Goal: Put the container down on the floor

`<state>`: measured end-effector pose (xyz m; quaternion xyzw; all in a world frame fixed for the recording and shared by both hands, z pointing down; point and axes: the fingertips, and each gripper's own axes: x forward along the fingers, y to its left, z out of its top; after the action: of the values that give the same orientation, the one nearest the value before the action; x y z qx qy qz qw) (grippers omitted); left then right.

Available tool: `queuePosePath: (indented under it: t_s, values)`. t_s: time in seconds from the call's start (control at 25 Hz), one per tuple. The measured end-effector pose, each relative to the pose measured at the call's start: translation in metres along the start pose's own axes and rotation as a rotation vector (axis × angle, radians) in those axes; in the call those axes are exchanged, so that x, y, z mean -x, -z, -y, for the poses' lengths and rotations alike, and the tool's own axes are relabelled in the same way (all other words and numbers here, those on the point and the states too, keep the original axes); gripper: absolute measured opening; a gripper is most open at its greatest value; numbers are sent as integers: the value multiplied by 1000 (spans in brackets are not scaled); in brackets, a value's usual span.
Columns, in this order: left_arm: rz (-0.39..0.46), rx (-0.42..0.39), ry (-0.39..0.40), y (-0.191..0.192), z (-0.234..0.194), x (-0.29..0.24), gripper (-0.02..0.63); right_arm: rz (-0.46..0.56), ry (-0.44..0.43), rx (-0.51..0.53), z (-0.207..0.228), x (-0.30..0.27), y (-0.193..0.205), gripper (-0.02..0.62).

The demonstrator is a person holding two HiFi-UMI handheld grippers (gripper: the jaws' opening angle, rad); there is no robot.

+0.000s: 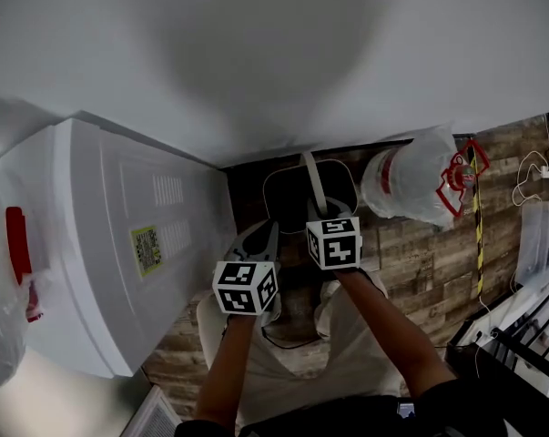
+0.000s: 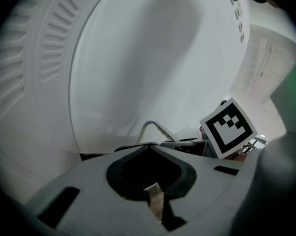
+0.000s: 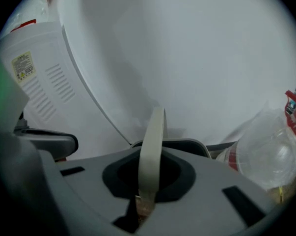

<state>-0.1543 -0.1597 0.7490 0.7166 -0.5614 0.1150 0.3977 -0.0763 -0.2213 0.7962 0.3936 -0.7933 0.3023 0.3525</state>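
A dark round container (image 1: pixel 288 189) with a grey rim sits low against the wall, above the wood floor (image 1: pixel 411 253). Its cream handle band (image 1: pixel 312 182) stands upright. My right gripper (image 1: pixel 321 209) is shut on that band, which runs up between the jaws in the right gripper view (image 3: pixel 151 146), with the container rim (image 3: pixel 192 144) just beyond. My left gripper (image 1: pixel 260 235) hangs beside it on the left, shut with nothing in it (image 2: pixel 155 200). From the left gripper view, the handle (image 2: pixel 155 127) arches ahead. Whether the container's base touches the floor is hidden.
A large white appliance (image 1: pixel 119 235) lies close on the left. A clear bottle with a red label, wrapped in plastic, (image 1: pixel 411 185) stands right of the container. The white wall (image 1: pixel 301 53) is directly behind. A black rack (image 1: pixel 520 344) fills the lower right.
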Motion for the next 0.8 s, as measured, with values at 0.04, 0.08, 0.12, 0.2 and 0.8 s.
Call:
queuePosePath:
  t_s: [0.04, 0.08, 0.12, 0.2, 0.8]
  values:
    - [1, -1, 1, 3, -2, -3, 15, 1, 0, 1, 1, -5, 3, 32]
    - [2, -4, 3, 5, -5, -6, 15, 2, 1, 1, 1, -9, 5, 32]
    - [4, -6, 3, 7, -8, -10, 15, 4, 1, 1, 2, -14, 7, 32]
    - [5, -9, -1, 12, -16, -16, 15, 7, 1, -1, 2, -24, 10, 32]
    - [57, -42, 1, 19, -43, -48, 15, 45, -26, -12, -2, -66, 26, 32]
